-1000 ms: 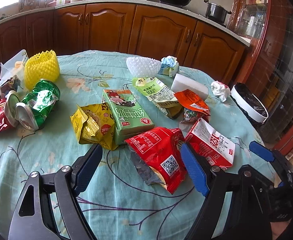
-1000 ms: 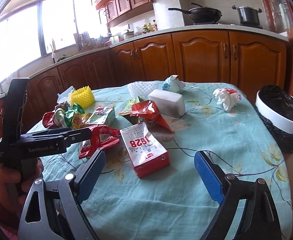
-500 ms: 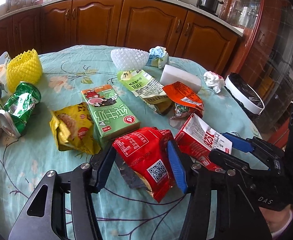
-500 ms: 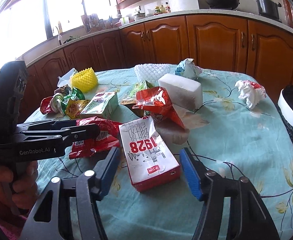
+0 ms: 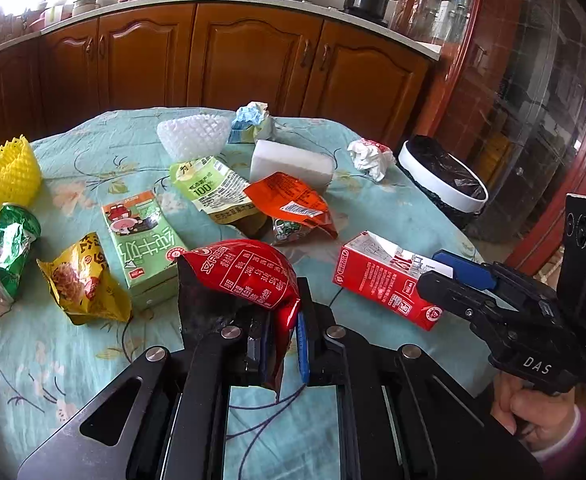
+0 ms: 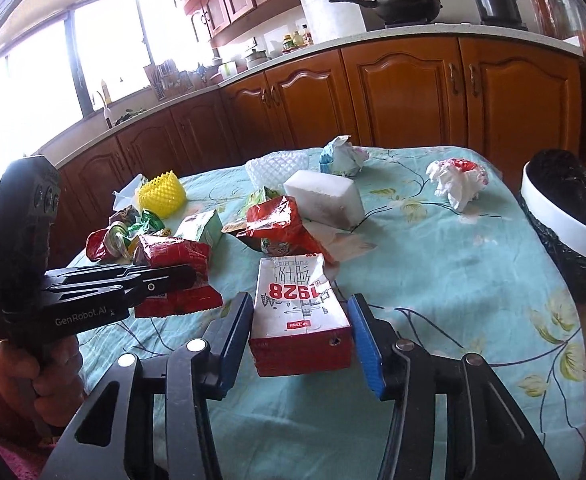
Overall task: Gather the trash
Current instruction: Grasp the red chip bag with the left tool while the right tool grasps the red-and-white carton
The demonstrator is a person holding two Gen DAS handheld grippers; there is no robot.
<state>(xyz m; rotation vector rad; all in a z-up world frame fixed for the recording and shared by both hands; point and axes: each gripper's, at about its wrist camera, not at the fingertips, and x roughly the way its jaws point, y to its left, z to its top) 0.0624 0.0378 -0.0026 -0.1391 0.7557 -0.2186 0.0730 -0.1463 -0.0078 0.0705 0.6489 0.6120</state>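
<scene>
Trash lay scattered across the floral tablecloth (image 5: pixel 73 360). In the left wrist view, a green carton (image 5: pixel 145 248), a yellow snack bag (image 5: pixel 85 284) and an orange wrapper (image 5: pixel 289 200) crowded the red snack bag (image 5: pixel 245 272), on which the left gripper (image 5: pixel 283 344) had just been closing and now pinched tight. In the right wrist view, the red milk carton (image 6: pixel 299 312) sat between the right gripper (image 6: pixel 301 340) pads, which had just been closing, narrow gaps remaining; the lined bin (image 6: pixel 565 216) stood beyond the table's edge.
</scene>
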